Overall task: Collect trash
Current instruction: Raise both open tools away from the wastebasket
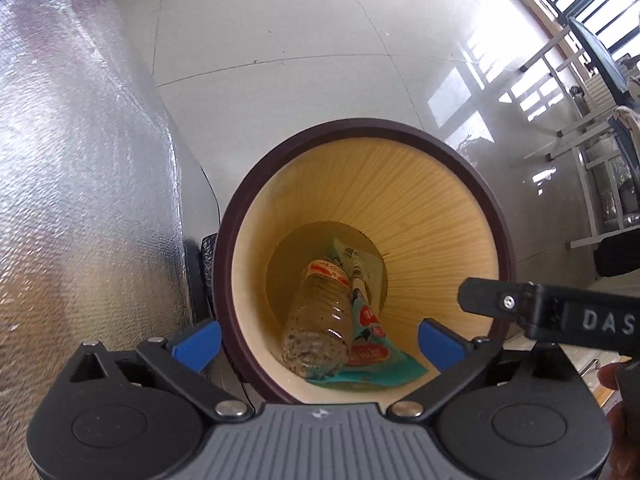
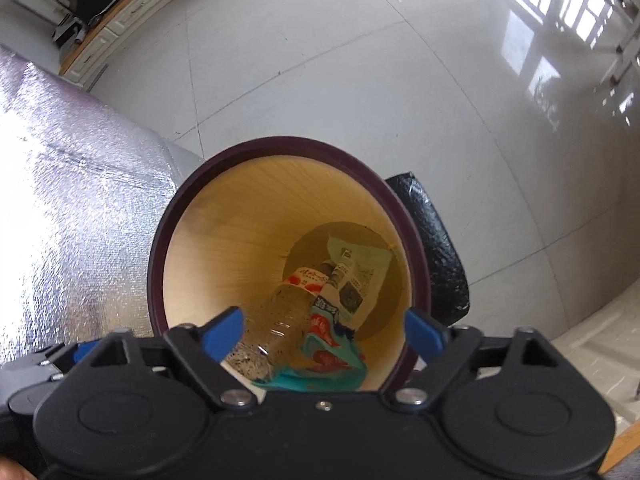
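A round bin (image 1: pixel 448 148) with a dark maroon rim and a pale wooden inside stands on the floor below both grippers. At its bottom lie a clear plastic bottle (image 1: pixel 316 320) with a red label and a teal and red wrapper (image 1: pixel 372 364). My left gripper (image 1: pixel 320 342) hangs open above the bin mouth, blue pads wide apart, nothing between them. The right wrist view shows the same bin (image 2: pixel 280 148), bottle (image 2: pixel 288 312) and wrapper (image 2: pixel 340 360). My right gripper (image 2: pixel 326 334) is open over the bin, holding nothing. Part of the right gripper's body (image 1: pixel 560 312) shows at the right of the left wrist view.
A silver quilted foil cover (image 1: pixel 80 180) rises beside the bin on the left. A black bag (image 2: pixel 436 256) lies against the bin's right side. Glossy white floor tiles (image 1: pixel 300 40) spread beyond. White furniture legs (image 1: pixel 576 128) stand at far right.
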### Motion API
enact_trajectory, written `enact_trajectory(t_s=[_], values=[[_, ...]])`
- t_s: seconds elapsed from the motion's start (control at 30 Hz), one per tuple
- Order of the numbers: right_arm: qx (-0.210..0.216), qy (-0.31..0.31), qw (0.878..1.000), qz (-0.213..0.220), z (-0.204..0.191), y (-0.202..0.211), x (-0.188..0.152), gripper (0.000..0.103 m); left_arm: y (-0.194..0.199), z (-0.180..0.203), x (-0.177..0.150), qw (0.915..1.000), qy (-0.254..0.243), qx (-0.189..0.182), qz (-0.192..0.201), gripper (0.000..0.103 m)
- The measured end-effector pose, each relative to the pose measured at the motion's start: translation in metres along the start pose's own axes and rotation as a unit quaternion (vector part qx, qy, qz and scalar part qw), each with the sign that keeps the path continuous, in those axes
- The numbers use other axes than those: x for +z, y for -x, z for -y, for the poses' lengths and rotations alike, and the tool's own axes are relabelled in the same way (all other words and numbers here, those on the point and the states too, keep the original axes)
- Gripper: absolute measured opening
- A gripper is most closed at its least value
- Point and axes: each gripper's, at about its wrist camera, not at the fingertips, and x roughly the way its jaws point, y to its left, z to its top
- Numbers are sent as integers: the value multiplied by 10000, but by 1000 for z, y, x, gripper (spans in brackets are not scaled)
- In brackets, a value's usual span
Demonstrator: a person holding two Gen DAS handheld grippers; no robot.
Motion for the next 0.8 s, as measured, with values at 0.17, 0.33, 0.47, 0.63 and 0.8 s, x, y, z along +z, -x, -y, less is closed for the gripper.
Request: enact_trajectory(t_s=[0.17,0.33,0.47,0.63,0.8], values=[[-18,157,9998,135,1,17,-10,101,14,-2,-12,9999,104,11,131,103],[-144,296,9990,301,3,31,-20,103,30,-7,-25,9993,252,78,276,103],[-190,436,9979,435,7,43,-28,103,44,-10,-36,9984,341,94,440,103],[-265,725,9949,654,10,60,-43,103,57,-10,-52,9973,310,114,649,103],[-297,904,9920,824,15,71,-60,103,73,-10,-68,9950,398,114,908,103]])
